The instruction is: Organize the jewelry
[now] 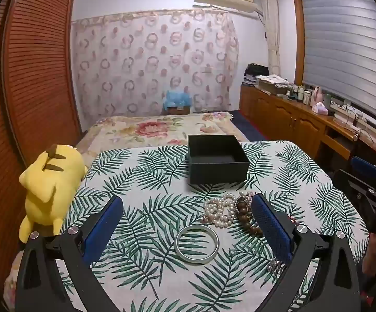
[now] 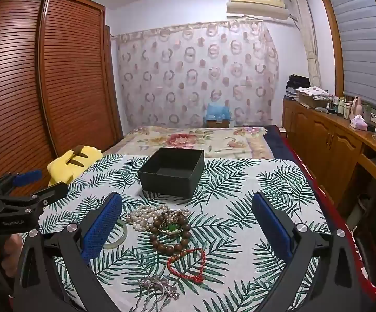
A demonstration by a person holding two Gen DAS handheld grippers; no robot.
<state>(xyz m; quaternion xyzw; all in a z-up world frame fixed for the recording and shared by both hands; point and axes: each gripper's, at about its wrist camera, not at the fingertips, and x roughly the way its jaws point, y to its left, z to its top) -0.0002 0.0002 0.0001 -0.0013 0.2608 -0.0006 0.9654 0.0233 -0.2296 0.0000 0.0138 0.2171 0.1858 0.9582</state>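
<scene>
An open black box (image 1: 217, 160) (image 2: 172, 173) stands empty at the far middle of the leaf-print table. In front of it lies the jewelry: a pearl strand (image 1: 220, 209) (image 2: 146, 217), a brown wooden bead bracelet (image 1: 245, 215) (image 2: 171, 234) around a green-stoned piece (image 2: 172, 227), a pale bangle (image 1: 197, 244) (image 2: 117, 234), a red cord bracelet (image 2: 188, 264) and a silver hair comb (image 2: 159, 290). My left gripper (image 1: 188, 205) hovers open above the bangle. My right gripper (image 2: 188, 205) hovers open over the beads and red cord. Nothing is held.
A yellow plush toy (image 1: 50, 184) (image 2: 73, 165) lies off the table's left edge. Behind the table is a bed with a floral blanket (image 1: 162, 127). A wooden wardrobe (image 2: 45, 78) stands left and a cluttered low cabinet (image 2: 330, 135) right.
</scene>
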